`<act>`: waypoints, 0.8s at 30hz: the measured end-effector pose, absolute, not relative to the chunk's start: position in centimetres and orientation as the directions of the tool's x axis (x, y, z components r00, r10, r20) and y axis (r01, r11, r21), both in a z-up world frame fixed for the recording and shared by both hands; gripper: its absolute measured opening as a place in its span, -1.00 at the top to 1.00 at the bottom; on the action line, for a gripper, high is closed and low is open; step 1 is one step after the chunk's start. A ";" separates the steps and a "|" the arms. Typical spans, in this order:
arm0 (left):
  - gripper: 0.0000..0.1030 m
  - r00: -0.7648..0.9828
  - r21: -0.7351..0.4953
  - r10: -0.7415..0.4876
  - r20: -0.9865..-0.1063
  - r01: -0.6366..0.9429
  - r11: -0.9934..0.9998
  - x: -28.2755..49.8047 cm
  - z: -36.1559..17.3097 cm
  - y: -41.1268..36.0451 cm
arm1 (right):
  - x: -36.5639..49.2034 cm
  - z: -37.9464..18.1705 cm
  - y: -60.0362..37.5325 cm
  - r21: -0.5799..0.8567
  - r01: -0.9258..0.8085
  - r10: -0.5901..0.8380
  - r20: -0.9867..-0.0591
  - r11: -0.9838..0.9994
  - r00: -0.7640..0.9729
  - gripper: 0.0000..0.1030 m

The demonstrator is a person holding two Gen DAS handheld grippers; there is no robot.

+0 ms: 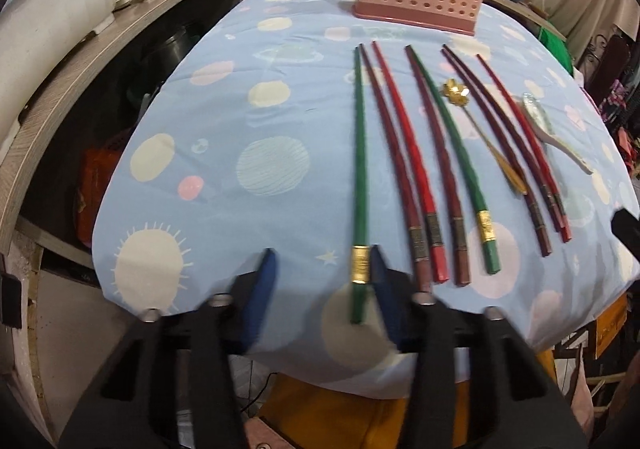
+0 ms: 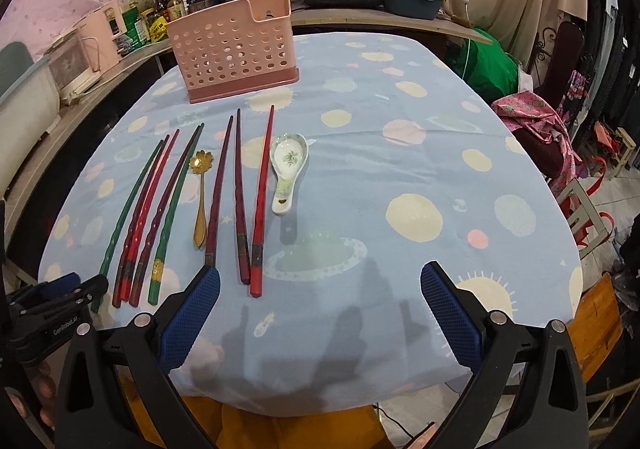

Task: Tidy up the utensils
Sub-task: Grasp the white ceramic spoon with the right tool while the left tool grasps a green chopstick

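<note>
Left tongs: partly open around the gold-banded green chopstick, one pad touching it, no grip yet.
Right tongs: wide open, empty.
Advice: centre, pinch above band, carry to pink perforated plastic holder at bench's far end.

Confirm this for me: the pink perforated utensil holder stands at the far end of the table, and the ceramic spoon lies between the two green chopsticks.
One part is wrong. The pink perforated utensil holder does stand at the far end of the table, but the ceramic spoon lies at the right end of the row, beyond the red chopstick, not between the two green chopsticks. The right wrist view shows this.
</note>
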State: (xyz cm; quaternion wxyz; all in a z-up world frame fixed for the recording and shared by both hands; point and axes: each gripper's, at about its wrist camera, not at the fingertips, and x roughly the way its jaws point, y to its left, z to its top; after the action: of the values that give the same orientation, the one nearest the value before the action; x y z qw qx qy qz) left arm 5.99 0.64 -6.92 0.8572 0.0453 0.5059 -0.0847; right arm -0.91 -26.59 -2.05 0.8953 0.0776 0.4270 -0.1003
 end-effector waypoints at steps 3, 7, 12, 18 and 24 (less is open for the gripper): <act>0.82 0.470 -0.024 -0.118 -0.875 0.201 0.979 6.4 -6.8 0.4 | 0.4 -1.7 -27.1 0.072 0.243 -0.102 -0.769 0.967 0.632 -0.87; 0.85 0.461 -0.060 -0.144 -0.875 0.192 0.980 7.4 -6.8 0.7 | 2.7 -1.9 -28.1 0.152 0.236 -0.035 -0.769 0.960 0.638 -0.63; 0.86 0.466 -0.057 -0.139 -0.874 0.188 0.981 8.6 -6.9 0.5 | 5.5 -3.1 -28.6 0.220 0.214 0.041 -0.783 0.952 0.621 -0.02; 0.86 0.462 -0.063 -0.145 -0.875 0.188 0.980 9.2 -6.9 0.5 | 6.7 -4.7 -28.6 0.248 0.205 0.081 -0.801 0.947 0.594 0.45; 0.86 0.463 -0.061 -0.143 -0.875 0.188 0.980 9.2 -6.9 0.5 | 6.9 -5.8 -28.8 0.290 0.204 0.124 -0.806 0.935 0.579 0.75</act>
State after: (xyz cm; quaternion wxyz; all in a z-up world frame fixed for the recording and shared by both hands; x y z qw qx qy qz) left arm 9.18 0.47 -6.88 0.8549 0.0220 0.5092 -0.0970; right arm 6.95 -28.85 -5.82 0.8704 0.1785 0.4583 -0.0229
